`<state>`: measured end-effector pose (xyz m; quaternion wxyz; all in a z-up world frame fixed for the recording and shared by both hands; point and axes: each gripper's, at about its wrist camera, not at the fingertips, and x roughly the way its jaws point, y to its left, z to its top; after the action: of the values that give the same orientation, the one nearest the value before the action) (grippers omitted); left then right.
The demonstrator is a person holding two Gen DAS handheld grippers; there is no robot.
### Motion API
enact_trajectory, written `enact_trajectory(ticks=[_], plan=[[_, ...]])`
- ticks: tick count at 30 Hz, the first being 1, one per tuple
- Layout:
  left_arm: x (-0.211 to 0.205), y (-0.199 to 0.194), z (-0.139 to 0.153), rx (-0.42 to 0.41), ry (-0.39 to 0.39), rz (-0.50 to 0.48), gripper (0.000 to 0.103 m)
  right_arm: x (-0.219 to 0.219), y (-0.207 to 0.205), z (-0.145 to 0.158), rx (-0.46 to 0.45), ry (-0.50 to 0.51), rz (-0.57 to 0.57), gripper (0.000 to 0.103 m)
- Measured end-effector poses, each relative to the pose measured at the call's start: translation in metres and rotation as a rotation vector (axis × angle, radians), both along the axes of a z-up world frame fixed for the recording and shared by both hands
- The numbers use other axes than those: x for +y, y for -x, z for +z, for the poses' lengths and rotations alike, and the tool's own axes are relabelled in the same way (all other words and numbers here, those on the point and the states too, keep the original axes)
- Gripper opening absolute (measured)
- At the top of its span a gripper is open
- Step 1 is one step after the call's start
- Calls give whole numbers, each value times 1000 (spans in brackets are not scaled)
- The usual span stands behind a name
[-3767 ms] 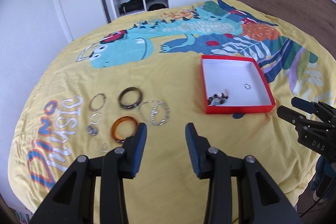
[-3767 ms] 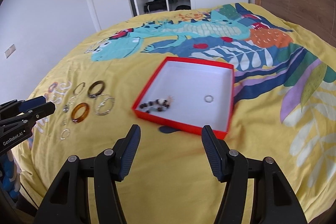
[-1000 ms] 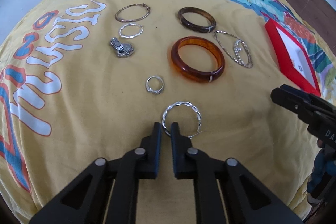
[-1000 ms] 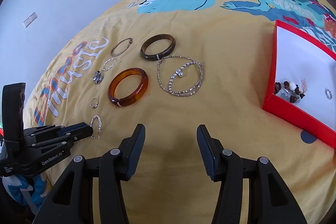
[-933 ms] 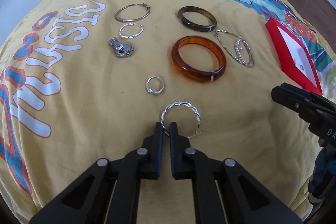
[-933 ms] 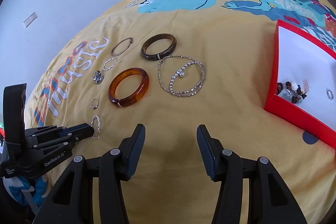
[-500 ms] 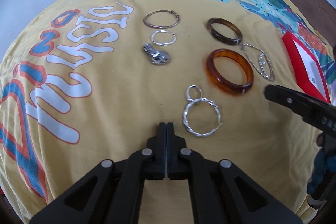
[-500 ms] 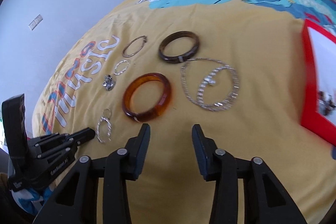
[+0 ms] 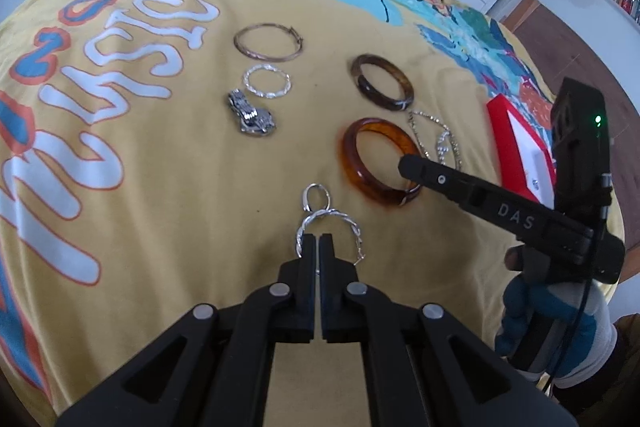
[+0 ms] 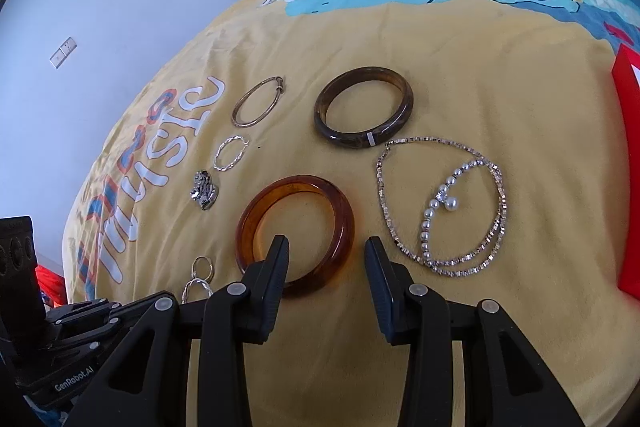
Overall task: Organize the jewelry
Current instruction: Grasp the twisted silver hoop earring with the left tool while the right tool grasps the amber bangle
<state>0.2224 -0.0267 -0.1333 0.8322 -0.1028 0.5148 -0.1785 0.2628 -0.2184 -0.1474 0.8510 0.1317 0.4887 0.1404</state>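
My left gripper (image 9: 318,241) is shut on a twisted silver hoop earring (image 9: 344,223), which hangs from the fingertips just above the yellow bedspread. A small silver ring (image 9: 316,195) lies just beyond it. My right gripper (image 10: 326,247) is open, its fingers straddling the near rim of an amber bangle (image 10: 296,227); the bangle also shows in the left wrist view (image 9: 380,159). A red box (image 9: 520,147) with a white inside stands at the right.
A dark brown bangle (image 10: 362,113), a chain with a pearl bracelet (image 10: 444,207), a thin gold hoop (image 10: 258,101), a second twisted silver hoop (image 10: 230,153) and a silver brooch (image 10: 204,189) lie on the bedspread. A wardrobe and a wooden headboard stand behind.
My left gripper has shut on the twisted silver hoop and lifted it slightly. My right gripper has come forward and down onto the amber bangle, still open.
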Motion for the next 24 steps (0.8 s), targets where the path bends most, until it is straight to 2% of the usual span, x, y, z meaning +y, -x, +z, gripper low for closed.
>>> enact_trajectory(ticks=[3,8,13,18,24], plan=[[-7,-6,-13,42,-24,-15,2,0,-3,-3,6,3,6,40],[-3,-9,-18,60,5,6,2,5,-10,-9,11,15,10,40],[1,-5,-11,38,25,0,3,6,-12,-11,8,19,11,41],[1,0,-1,5,36,-17,19,3,-11,-11,7,10,12,41],[3,1,1,-20,-26,-9,19,3,-11,-12,5,12,13,41]])
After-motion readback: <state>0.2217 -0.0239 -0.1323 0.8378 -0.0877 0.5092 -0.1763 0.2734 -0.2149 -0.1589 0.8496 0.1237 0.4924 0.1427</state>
